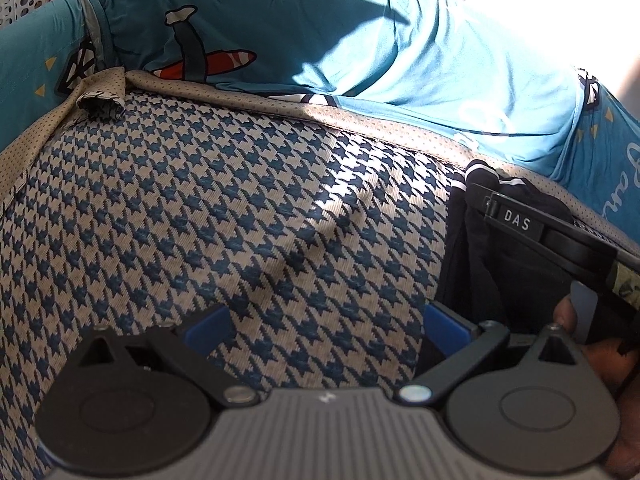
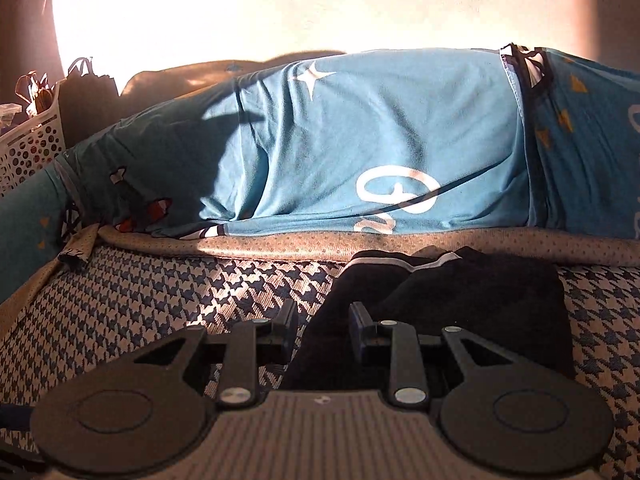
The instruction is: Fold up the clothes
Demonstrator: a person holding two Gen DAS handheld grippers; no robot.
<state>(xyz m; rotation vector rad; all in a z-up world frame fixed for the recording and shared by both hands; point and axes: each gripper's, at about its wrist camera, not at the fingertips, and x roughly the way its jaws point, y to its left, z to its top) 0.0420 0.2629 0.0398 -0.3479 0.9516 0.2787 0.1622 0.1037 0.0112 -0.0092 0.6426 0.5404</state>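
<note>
A black garment [image 2: 460,300] with a thin white stripe lies bunched on the houndstooth bedcover [image 2: 120,304]. In the right wrist view my right gripper [image 2: 324,328] is low over the garment's left edge, jaws a little apart, with dark cloth lying between them. The left wrist view shows the same black garment [image 1: 500,272] at the right, with the right gripper [image 1: 516,216] lying across it and a hand [image 1: 600,352] behind. My left gripper [image 1: 326,328] stands wide open over the bare houndstooth bedcover [image 1: 200,220], left of the garment, with nothing between its blue pads [image 1: 208,326].
A teal bedding roll printed with planes and stars [image 2: 360,140] runs along the far side behind a dotted tan border [image 2: 440,244]. A white perforated basket [image 2: 28,148] stands at the far left. A sunlit wall [image 2: 280,4] is beyond.
</note>
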